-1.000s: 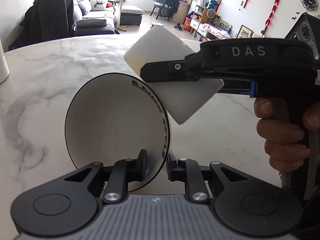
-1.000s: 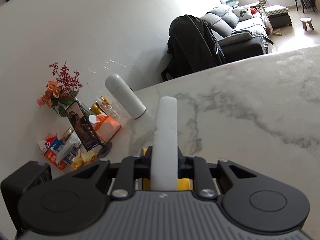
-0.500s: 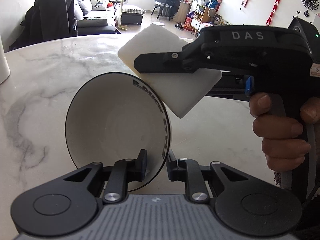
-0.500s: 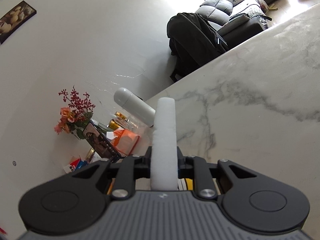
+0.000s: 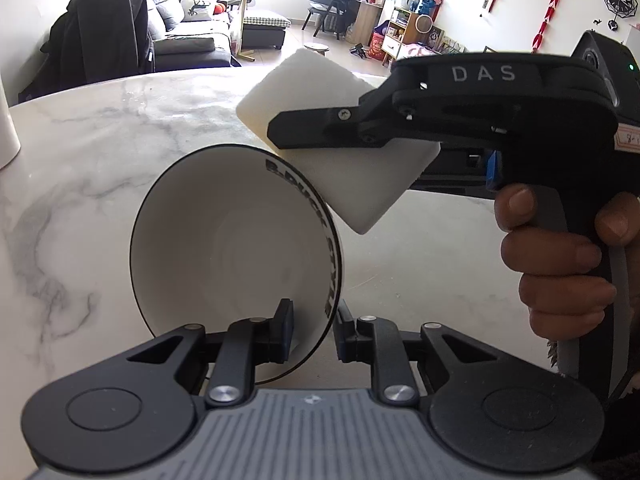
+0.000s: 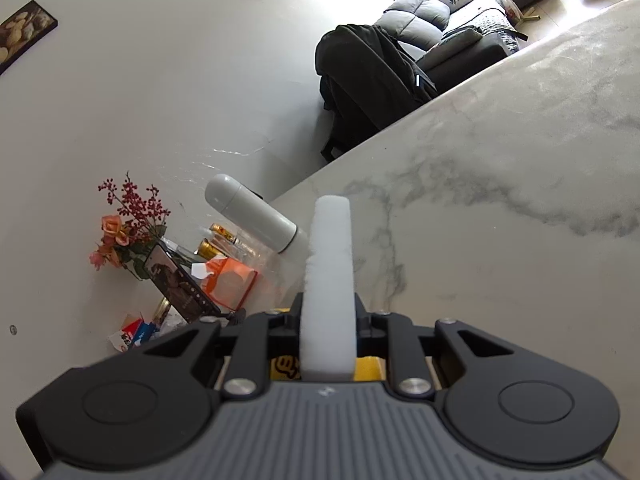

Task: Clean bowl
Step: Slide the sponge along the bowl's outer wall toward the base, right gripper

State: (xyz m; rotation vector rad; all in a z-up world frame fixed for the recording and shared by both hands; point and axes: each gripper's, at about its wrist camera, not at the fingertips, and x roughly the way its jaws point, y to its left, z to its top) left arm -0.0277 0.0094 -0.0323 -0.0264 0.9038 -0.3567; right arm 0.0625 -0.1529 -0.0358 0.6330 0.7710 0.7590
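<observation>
My left gripper point(image 5: 313, 330) is shut on the rim of a white bowl point(image 5: 224, 248) with a thin black edge and black lettering; the bowl is tipped on its side with its opening facing left, above the marble table point(image 5: 80, 152). My right gripper point(image 5: 280, 136) is shut on a white sponge point(image 5: 360, 184), held just above and right of the bowl's upper rim. In the right wrist view the sponge point(image 6: 330, 280) stands edge-on between the jaws of my right gripper point(image 6: 329, 312); the bowl is out of that view.
A white cylinder bottle point(image 6: 252, 212) stands at the table's far corner, beside flowers point(image 6: 124, 232), a phone on a stand point(image 6: 176, 284), an orange tissue box point(image 6: 228, 284) and cans. A black coat point(image 5: 100, 52) hangs on a chair beyond the table.
My right gripper has tilted and shifted slightly left and up with the sponge, staying beside the bowl's upper rim. The bowl and my left gripper have not moved.
</observation>
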